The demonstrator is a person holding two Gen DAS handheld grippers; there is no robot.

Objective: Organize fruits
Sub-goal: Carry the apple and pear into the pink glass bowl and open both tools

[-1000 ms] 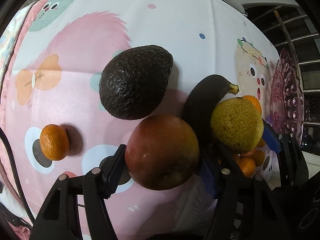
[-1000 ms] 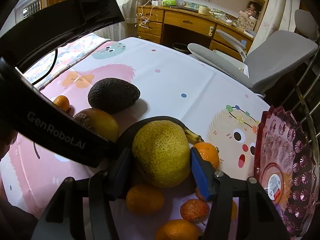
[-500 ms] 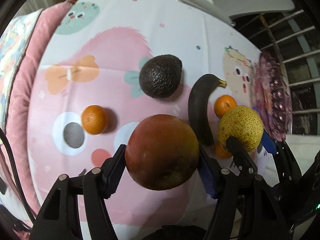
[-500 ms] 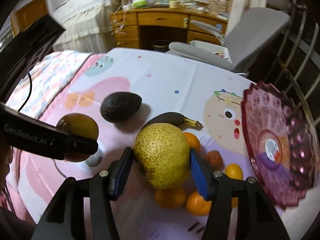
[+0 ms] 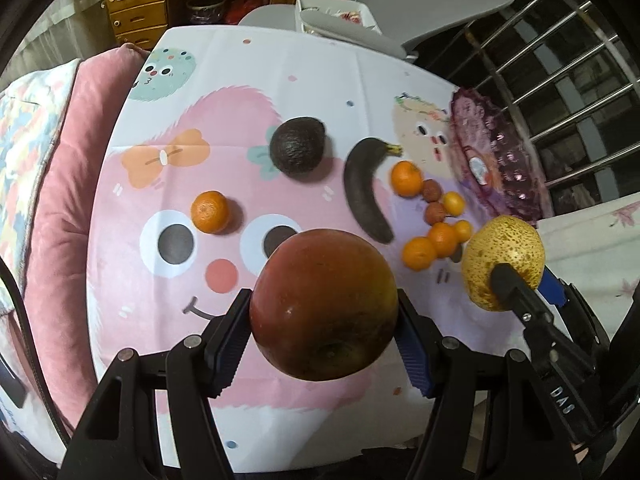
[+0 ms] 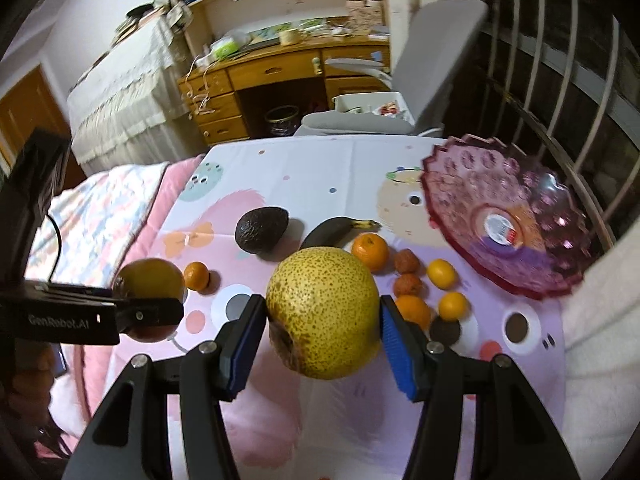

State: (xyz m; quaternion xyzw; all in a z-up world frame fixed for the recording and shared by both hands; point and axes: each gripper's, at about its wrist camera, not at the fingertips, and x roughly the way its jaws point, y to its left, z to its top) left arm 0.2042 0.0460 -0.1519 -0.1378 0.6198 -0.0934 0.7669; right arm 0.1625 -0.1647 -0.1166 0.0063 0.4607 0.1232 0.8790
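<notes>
My left gripper (image 5: pixel 323 334) is shut on a large red-green mango (image 5: pixel 324 304) and holds it well above the cloth. My right gripper (image 6: pixel 323 334) is shut on a speckled yellow pear (image 6: pixel 323 312), also lifted. The pear (image 5: pixel 503 260) and the right gripper's fingers show at the right of the left wrist view; the mango (image 6: pixel 149 280) shows at the left of the right wrist view. On the cartoon tablecloth (image 5: pixel 224 132) lie an avocado (image 5: pixel 297 148), a dark banana (image 5: pixel 366 188), a lone tangerine (image 5: pixel 210 212) and several small oranges (image 5: pixel 436 236). A pink glass bowl (image 6: pixel 508 216) stands at the right.
A pink quilt (image 5: pixel 52 208) lies along the left side of the cloth. Behind are a grey chair (image 6: pixel 436 52), a wooden desk (image 6: pixel 280 72) and shelves. Metal window bars (image 6: pixel 560 80) run along the right.
Both grippers have risen with their fruit, so the fruit on the cloth looks smaller and farther below. The right wrist rolled, tilting the room. More of the bowl and chair has come into view.
</notes>
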